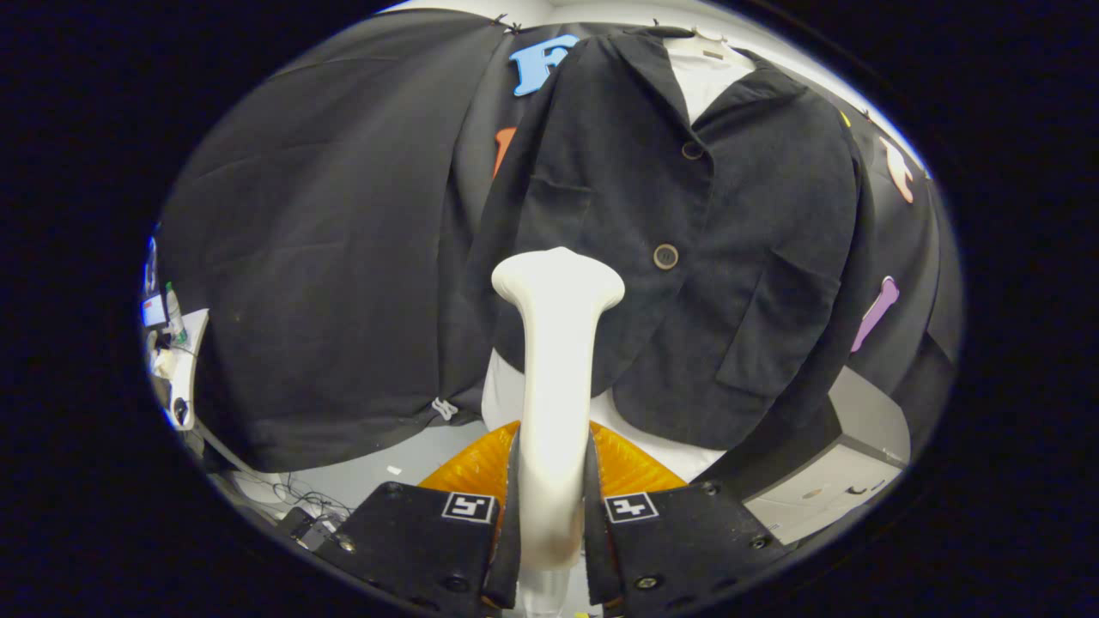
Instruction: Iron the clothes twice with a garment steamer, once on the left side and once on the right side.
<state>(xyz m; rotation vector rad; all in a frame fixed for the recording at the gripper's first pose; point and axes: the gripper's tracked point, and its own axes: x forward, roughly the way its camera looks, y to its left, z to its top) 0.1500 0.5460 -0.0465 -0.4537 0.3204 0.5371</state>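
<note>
A white garment steamer (pixel 554 369) stands upright between my gripper's (pixel 552 481) two fingers, which press on its handle from both sides. Its wide head rises to the lower left front of a dark buttoned jacket (pixel 687 232); whether it touches the cloth I cannot tell. The jacket hangs on a hanger over a white shirt (pixel 706 73), just beyond the fingers. Two round buttons run down the jacket's front, the lower one (pixel 665 256) just right of the steamer head. A pocket sits on the jacket's right side.
An orange ribbed thing (pixel 631 468) lies low behind the fingers, under the jacket's hem. A grey-white box (pixel 837 468) stands at the lower right. Cables and small devices (pixel 176 360) sit on a white ledge at far left. Black cloth backs the jacket.
</note>
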